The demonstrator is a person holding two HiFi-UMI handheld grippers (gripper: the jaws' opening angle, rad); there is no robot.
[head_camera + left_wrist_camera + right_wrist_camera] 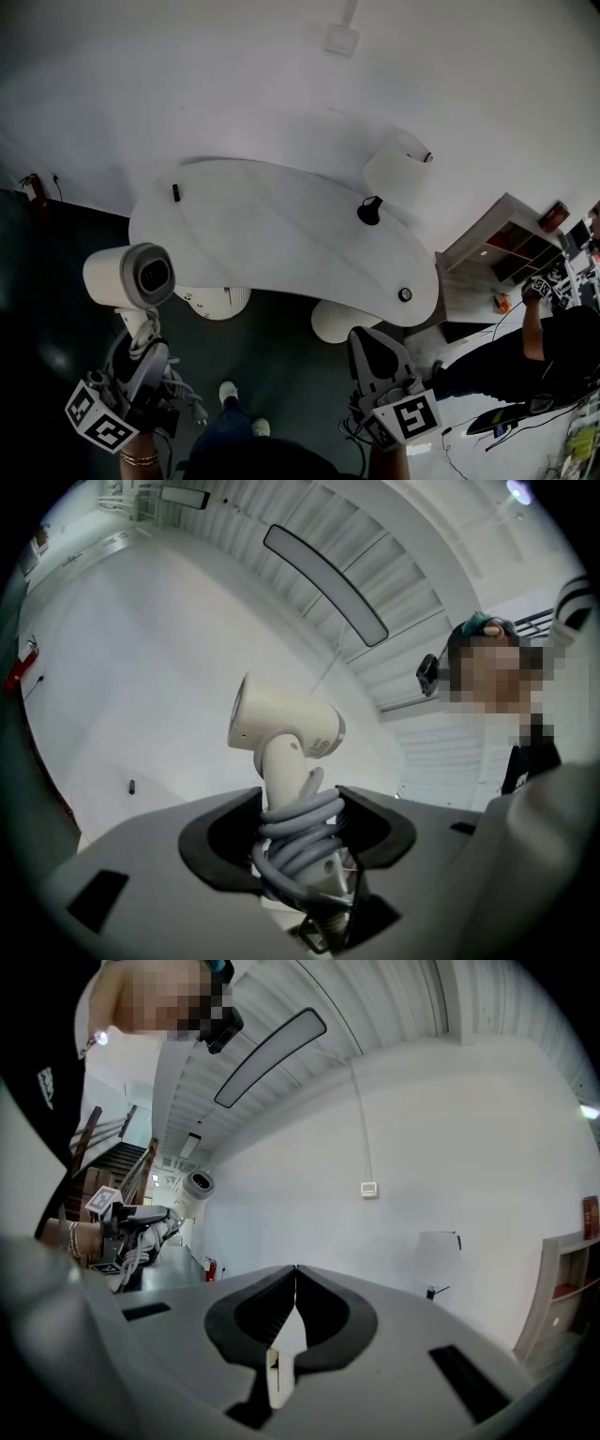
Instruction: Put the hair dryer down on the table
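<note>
we judge this to be the carry step. the dryer (131, 275) is off the table (272, 234), held up over the dark floor (56, 319) at about 8 o'clock in the head view. the table lies well apart from it, toward 1 o'clock from the left gripper (300, 803). that gripper's jaws stand wide and pinch the dryer's handle. the grey cord (298, 841) is wound round the handle between the pads, so the grip sits on cord as much as on plastic. in the left gripper view the handle rises from the jaws toward 12 o'clock, leaning a little to 11, and the barrel sits on top, clear of the jaws. the left gripper points a shade above level, so the dryer is close to upright. the right gripper (296, 1288) shows at 5 o'clock in the head view, pointing about level, its jaws pressed together with nothing between them. nothing is set down yet. the next move, as we read it, calls for carrying the left gripper toward 1 o'clock over a bare part of the tabletop, away from the lamp (398, 167) at the table's 2 o'clock end. it then calls for lowering until the dryer rests there, likely tipped onto its side, and only then spreading the jaws. the wound cord could catch a pad on release.
</note>
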